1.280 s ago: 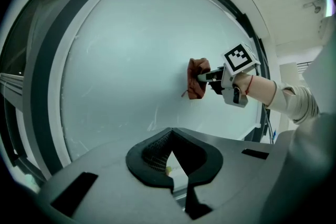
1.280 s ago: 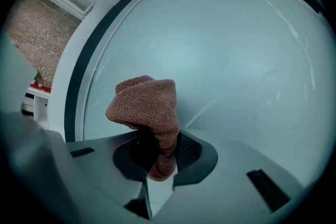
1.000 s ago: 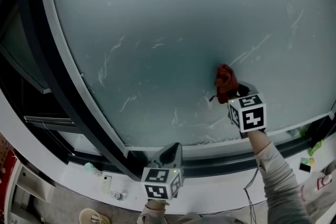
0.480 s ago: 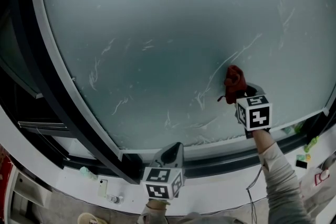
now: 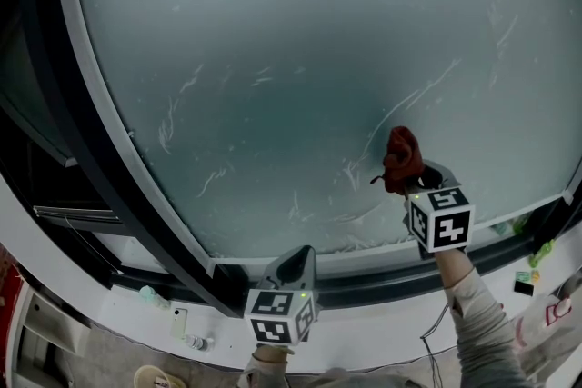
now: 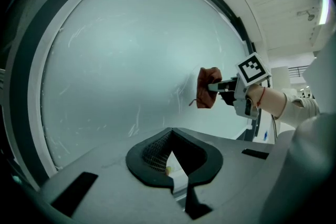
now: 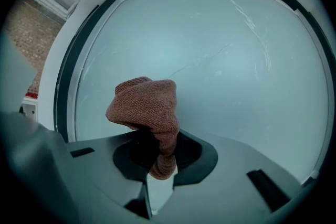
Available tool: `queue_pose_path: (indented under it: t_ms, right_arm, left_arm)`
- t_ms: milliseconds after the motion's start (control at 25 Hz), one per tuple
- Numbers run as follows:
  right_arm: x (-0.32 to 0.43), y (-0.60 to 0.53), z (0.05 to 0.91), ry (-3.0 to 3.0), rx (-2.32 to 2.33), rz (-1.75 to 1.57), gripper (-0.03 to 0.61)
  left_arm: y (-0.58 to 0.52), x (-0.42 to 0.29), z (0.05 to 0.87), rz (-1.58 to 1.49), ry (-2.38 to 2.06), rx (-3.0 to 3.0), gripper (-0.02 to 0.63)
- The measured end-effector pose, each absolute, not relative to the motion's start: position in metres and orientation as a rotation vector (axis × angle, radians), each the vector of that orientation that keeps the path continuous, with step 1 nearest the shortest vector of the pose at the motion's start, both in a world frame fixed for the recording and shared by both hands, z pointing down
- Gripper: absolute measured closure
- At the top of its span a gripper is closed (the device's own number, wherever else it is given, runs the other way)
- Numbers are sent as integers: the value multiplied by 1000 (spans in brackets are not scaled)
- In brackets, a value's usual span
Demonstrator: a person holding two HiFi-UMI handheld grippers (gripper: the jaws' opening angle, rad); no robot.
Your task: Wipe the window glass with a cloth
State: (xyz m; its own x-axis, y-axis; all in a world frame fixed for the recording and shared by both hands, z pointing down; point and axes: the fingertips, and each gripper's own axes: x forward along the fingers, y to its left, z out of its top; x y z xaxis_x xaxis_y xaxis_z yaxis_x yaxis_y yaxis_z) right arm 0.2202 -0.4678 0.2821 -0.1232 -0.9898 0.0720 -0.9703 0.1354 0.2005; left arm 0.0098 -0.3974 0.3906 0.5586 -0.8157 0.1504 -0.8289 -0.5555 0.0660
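Note:
The window glass (image 5: 273, 32) is a big frosted pane with white streaks across its lower half. A rust-red cloth (image 5: 401, 161) is bunched against the glass at the lower right, and my right gripper (image 5: 407, 179) is shut on it. In the right gripper view the cloth (image 7: 147, 107) bulges out above the jaws, with its tail pinched between them. From the left gripper view the cloth (image 6: 208, 87) and the right gripper (image 6: 216, 86) show against the pane (image 6: 115, 60). My left gripper (image 5: 293, 264) hangs low by the sill, shut and holding nothing, apart from the glass.
A dark curved frame (image 5: 118, 186) borders the pane on the left and bottom. On the white sill (image 5: 364, 336) below lie a white phone-like object (image 5: 183, 320), a small bottle (image 5: 198, 342) and, at the right, small green items (image 5: 543, 250).
My right gripper has slid the cloth to the right over the glass, then slightly down. The left gripper has stayed where it was.

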Motion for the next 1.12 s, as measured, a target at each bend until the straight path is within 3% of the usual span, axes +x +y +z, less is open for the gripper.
queue_pose_path:
  t_ms: [480, 1120]
  right_arm:
    - [158, -410, 328, -2389, 1795, -108, 531]
    - [127, -344, 399, -2507, 1689, 89, 531]
  left_arm:
    - [-398, 6, 393, 147, -1429, 2658, 609]
    - [-379, 0, 416, 148, -1428, 2659, 609]
